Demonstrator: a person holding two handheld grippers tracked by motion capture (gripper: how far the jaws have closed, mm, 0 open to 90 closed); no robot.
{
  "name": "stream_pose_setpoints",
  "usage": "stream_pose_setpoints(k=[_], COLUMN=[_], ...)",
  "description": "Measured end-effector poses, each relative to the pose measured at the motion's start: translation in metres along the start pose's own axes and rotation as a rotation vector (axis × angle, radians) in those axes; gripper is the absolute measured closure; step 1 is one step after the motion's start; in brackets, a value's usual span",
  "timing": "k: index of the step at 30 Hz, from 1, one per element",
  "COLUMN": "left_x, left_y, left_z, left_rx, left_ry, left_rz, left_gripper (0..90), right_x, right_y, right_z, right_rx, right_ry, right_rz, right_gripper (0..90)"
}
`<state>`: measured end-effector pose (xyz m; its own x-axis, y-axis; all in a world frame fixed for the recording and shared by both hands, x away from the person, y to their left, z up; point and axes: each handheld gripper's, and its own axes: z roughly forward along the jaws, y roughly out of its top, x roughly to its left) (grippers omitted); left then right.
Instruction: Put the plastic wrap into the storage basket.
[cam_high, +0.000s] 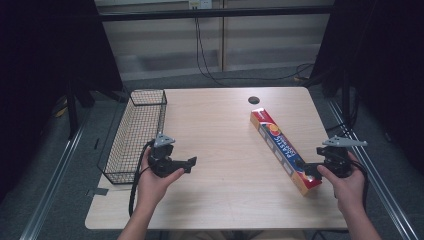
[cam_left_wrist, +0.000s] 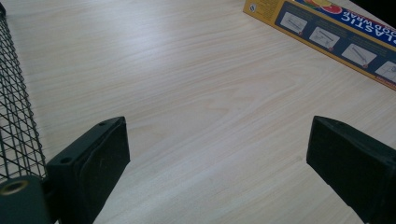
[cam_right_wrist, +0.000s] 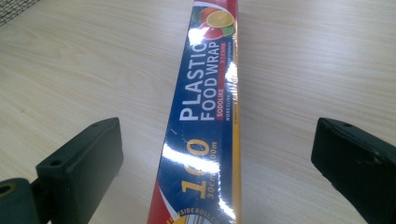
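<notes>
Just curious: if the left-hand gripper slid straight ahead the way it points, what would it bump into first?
Probably the plastic wrap box. The left gripper, jaws open, faces bare table before it, though the distance is hard to judge.

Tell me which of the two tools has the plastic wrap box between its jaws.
The right tool: its open jaws straddle the near end of the plastic wrap box without touching it. The left tool has only bare table between its jaws.

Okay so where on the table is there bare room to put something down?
The widest bare patch lies mid-table, between the wire basket and the plastic wrap box. The near edge between the two hands is bare too. The table's right side is crowded: the open right gripper straddles the box's near end. The left gripper sits beside the basket.
</notes>
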<state>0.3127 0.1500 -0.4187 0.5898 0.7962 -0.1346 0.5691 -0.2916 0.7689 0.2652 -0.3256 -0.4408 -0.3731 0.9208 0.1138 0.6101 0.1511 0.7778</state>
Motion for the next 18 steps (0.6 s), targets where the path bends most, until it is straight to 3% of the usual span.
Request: stream_pose_setpoints(k=[2, 3, 7, 9, 10, 18], left_x=[-0.001, 0.0, 0.002, 0.005, 0.005, 0.007], left_y=[0.0, 0.0, -0.001, -0.001, -0.002, -0.001], left_z=[-0.001, -0.002, -0.005, -0.007, -0.007, -0.008], left_rx=[-0.01, 0.0, -0.007, 0.015, -0.001, 0.005], left_ry=[-0.001, 0.001, 0.013, 0.009, 0.013, 0.007], left_rz=[-0.013, 0.006, -0.015, 0.003, -0.017, -0.006], left_gripper=[5.6, 5.6, 5.5, 5.4, 5.3, 5.3], right_x=[0.002, 0.003, 0.007, 0.008, 0.008, 0.008], right_y=[0.001, 0.002, 0.007, 0.009, 0.01, 0.024], right_z=[0.002, 0.002, 0.006, 0.009, 0.011, 0.029], right_rx=[0.013, 0.018, 0.04, 0.057, 0.069, 0.132], right_ry=[0.006, 0.009, 0.013, 0.011, 0.004, 0.001], right_rz=[-0.004, -0.009, -0.011, -0.014, -0.017, -0.017], right_gripper=[2.0, 2.0, 2.3, 2.5, 2.5, 2.2])
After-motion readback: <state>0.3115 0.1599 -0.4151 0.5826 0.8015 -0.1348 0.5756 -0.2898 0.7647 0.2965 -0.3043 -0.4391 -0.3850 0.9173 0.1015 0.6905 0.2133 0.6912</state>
